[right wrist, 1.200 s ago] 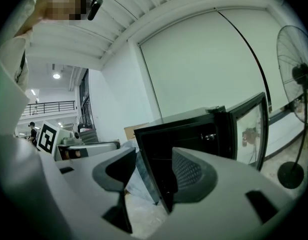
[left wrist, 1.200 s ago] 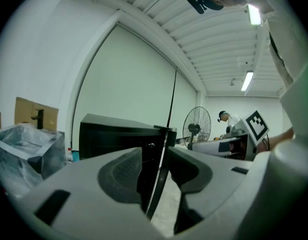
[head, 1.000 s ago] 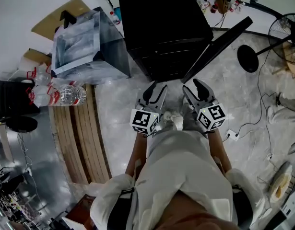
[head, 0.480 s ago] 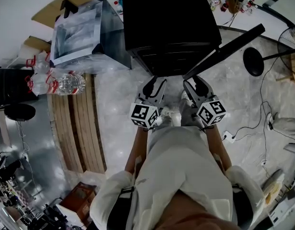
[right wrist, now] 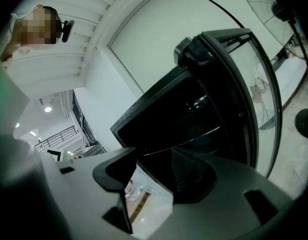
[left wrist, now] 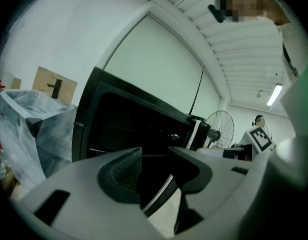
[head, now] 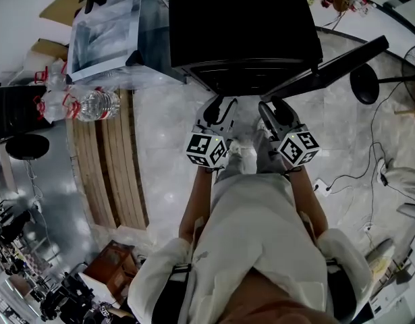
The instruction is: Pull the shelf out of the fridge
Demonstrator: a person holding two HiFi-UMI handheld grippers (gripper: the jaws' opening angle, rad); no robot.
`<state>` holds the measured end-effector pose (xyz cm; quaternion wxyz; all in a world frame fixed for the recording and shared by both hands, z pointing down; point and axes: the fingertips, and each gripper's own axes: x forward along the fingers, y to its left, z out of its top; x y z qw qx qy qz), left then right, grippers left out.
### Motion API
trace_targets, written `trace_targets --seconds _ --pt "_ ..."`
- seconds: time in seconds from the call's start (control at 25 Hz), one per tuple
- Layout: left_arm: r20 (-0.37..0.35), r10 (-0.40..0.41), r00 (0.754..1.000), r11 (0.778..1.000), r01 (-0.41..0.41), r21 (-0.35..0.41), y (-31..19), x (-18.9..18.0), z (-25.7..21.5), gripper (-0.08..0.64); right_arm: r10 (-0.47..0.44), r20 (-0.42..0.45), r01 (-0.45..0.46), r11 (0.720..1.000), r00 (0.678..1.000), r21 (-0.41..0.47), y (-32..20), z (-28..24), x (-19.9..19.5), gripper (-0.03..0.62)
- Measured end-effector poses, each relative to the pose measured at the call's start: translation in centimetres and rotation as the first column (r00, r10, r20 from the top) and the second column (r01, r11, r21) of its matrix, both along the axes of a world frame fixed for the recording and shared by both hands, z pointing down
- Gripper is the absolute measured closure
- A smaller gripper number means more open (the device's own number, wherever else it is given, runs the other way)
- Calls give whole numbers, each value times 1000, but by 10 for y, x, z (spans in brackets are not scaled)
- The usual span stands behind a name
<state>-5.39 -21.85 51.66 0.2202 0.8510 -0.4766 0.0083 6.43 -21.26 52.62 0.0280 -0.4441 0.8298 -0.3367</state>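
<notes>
Over the last second both grippers have sunk and pushed in toward the fridge [head: 241,19]. It now fills more of the top of the head view, and the person has leaned in after them. The shelf [right wrist: 182,142] sits inside the fridge, showing as a thin pale edge across the dark interior, with neither gripper touching it. The door [head: 328,66] stands swung open to the right. The left gripper [head: 218,108] and the right gripper [head: 276,110] hang side by side just short of the fridge's lower front edge. The left one's jaws are drawn together to a mere slit with nothing in it. The right one's jaws stand a little apart, also empty. Each gripper carries a cube [head: 207,150] printed with black-and-white square markers. The water bottles [head: 86,103] have red labels, the print too small to read. They lie at the far end of some wooden planks [head: 106,174], which run along the left of the pale, glossy marbled floor [head: 167,154]. A plastic-wrapped box [head: 106,36] stands against the fridge's left side. A standing fan [right wrist: 279,9] rises beyond the door, and cables [head: 389,133] trail over the floor's right edge. The walls are white, and a strip light [left wrist: 274,94] hangs from the ribbed ceiling.
</notes>
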Motion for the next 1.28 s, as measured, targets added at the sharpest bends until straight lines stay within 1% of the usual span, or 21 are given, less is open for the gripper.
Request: trace_targets --seconds 0.16,0.4,0.56,0.8,0.92,1.28 --pt "-8 -12 1000 1000 12 -18 -10 -1 14 391 1 24 -1 1000 1000 -16 -12 13 -2 374" --pt "-39 -24 999 999 22 -41 -22 2 33 390 -21 27 22 1000 999 -13 -26 28 -8 370" --pt "-72 -37 997 998 33 -56 -31 4 41 376 -24 44 25 1000 999 -13 -36 36 -14 365" --pt "-128 -71 989 995 61 -81 -44 4 50 356 6 90 -3 1000 996 -28 -49 44 -13 359" --pt "-163 -87 983 993 72 -97 -51 4 53 335 12 108 -9 1000 994 -30 -56 46 -13 324" --pt "-253 -124 959 986 91 -139 -70 4 59 265 54 202 -41 997 978 -67 -79 53 -11 230"
